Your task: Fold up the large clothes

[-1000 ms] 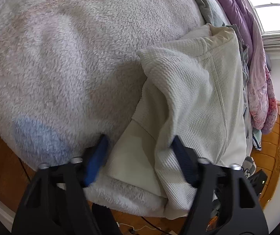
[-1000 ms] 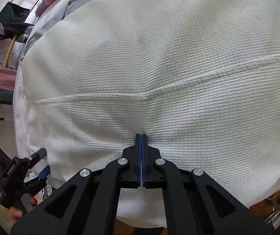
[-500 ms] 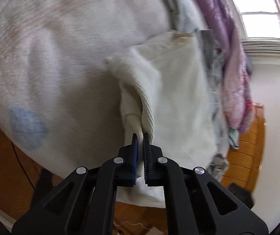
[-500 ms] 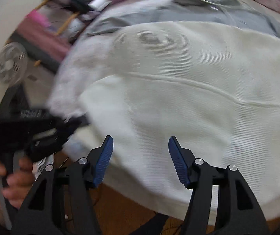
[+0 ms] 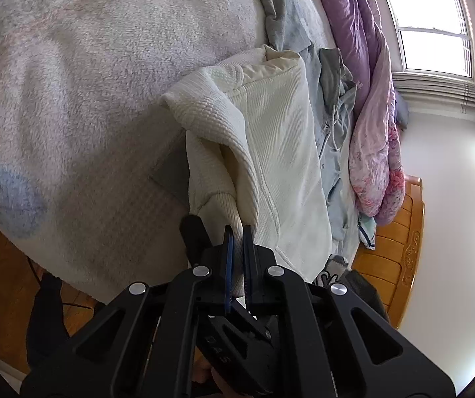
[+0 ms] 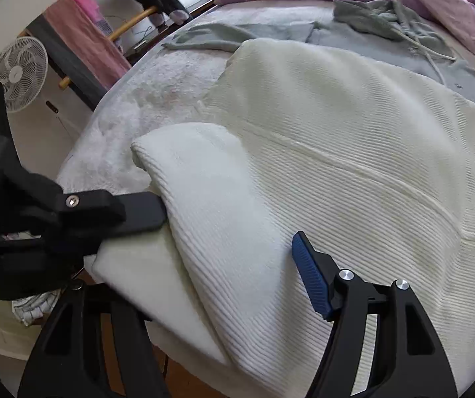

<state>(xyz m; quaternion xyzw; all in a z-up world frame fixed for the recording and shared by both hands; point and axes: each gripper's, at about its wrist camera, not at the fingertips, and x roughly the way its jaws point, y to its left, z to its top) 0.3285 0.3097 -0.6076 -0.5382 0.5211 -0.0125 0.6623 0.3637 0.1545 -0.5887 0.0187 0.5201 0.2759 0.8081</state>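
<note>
A cream knit sweater (image 5: pixel 283 152) lies spread on the bed, filling most of the right wrist view (image 6: pixel 353 152). Its sleeve (image 5: pixel 210 126) is folded back over the body. My left gripper (image 5: pixel 237 232) is shut on the sleeve's ribbed cuff (image 5: pixel 234 219) and holds it a little above the bed. From the right wrist, that left gripper (image 6: pixel 71 219) comes in from the left, its finger tucked into the sleeve fold (image 6: pixel 210 199). My right gripper (image 6: pixel 234 242) straddles the sleeve and its jaws are closing. The blue pad (image 6: pixel 310 278) stands clear of the cloth; the other pad is hidden under fabric.
A pale fleece blanket (image 5: pixel 88 83) covers the bed. A grey hoodie (image 6: pixel 386 23) and a purple quilt (image 5: pixel 353 33) lie beyond the sweater. A fan (image 6: pixel 18 69) and a rack with a pink cloth (image 6: pixel 81 33) stand past the bed's edge. The wooden bed frame (image 5: pixel 406 232) is at right.
My left gripper closed on the sleeve cuff and lifted it. My right gripper opened, rolled and swung left across the sweater to the sleeve.
</note>
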